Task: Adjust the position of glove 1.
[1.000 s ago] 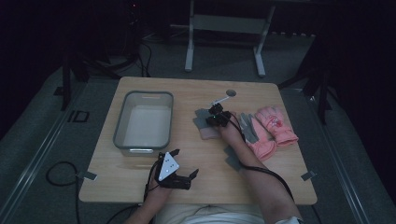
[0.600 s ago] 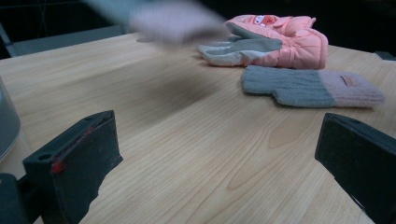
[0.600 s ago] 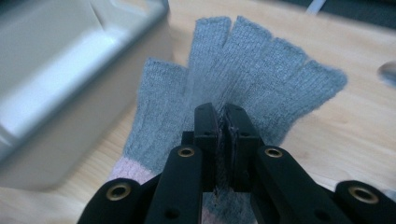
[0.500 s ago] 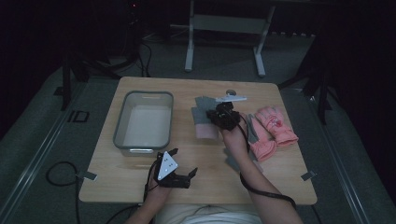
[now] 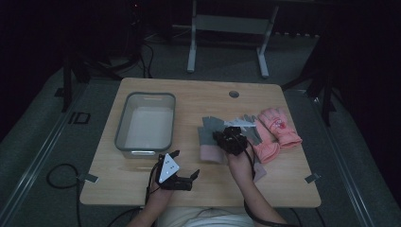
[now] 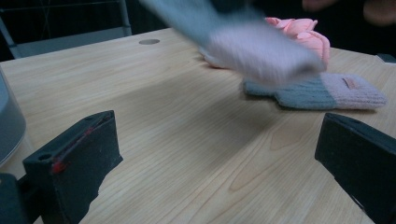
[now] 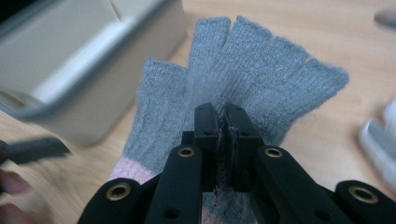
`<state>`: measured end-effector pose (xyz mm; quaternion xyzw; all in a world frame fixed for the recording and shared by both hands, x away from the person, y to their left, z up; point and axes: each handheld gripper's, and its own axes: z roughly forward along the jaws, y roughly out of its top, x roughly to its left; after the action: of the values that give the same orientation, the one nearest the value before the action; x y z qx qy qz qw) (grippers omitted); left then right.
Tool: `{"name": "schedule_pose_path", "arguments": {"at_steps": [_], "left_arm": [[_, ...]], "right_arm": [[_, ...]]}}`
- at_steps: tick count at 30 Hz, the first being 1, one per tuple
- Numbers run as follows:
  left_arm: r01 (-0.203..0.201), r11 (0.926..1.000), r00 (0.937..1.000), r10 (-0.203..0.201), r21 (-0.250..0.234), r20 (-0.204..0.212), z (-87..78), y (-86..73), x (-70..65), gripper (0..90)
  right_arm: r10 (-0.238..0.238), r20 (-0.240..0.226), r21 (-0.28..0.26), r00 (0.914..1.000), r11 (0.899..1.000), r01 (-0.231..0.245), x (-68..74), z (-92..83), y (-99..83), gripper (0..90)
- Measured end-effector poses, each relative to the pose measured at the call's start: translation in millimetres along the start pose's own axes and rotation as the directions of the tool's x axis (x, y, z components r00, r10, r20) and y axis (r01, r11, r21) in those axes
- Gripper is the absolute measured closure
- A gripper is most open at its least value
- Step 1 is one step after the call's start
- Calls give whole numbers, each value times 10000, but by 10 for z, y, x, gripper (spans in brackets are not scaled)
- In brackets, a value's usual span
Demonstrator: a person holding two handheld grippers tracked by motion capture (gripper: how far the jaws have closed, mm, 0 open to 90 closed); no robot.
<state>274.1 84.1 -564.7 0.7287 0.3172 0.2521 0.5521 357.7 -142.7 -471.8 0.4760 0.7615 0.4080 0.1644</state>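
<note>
Grey knit glove (image 7: 261, 79) with pink cuff, pinched mid-palm between the closed jaws of the right gripper (image 5: 231, 141) and carried clear of the wooden table (image 5: 189, 94), knit fingers hanging loose and fanned out ahead of the jaws. Gripped through the middle of the fabric rather than at an edge, probably so that the limp knit neither slides out nor trails across the tabletop in transit. Pointed toward the grey bin (image 5: 122, 137) at the left of the table, seemingly the drop-off for the gloves, open-topped and with nothing inside. Matching grey glove (image 6: 299, 95) left flat on the wood just below and beside the lifted one, likely next in line. Pair of pink gloves (image 5: 276, 127) lying together farther right, near the table's far right part, untouched. Left gripper (image 5: 183, 164) parked low by the near edge, jaws spread wide with nothing between them and aimed across the table at the gloves, apparently kept out of the carrying path and ready to help once needed
</note>
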Motion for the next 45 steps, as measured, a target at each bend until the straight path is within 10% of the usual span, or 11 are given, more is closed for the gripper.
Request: {"name": "schedule_pose_path", "arguments": {"at_steps": [18, 27, 37, 45], "left_arm": [[105, 9999, 9999, -106, -76, -51, 1, -2, 10, 0], [74, 10000, 10000, -74, -57, -25, 10, 1, 12, 0], [24, 10000, 10000, -24, -56, 4, 5, 0, 7, 0], [-29, 10000, 10000, 29, -53, -23, 7, 1, 7, 0]], "right_arm": [[103, 178, 1527, 9998, 9882, -129, 84, 487, -551, 830], [156, 143, 1518, 9998, 9883, -176, 63, 518, -573, 653], [-1204, -379, 818, 9920, 9890, 1232, -165, 219, -228, 631], [-2616, -1232, 911, 9573, 9576, 2734, -592, -46, -118, 653]]}}
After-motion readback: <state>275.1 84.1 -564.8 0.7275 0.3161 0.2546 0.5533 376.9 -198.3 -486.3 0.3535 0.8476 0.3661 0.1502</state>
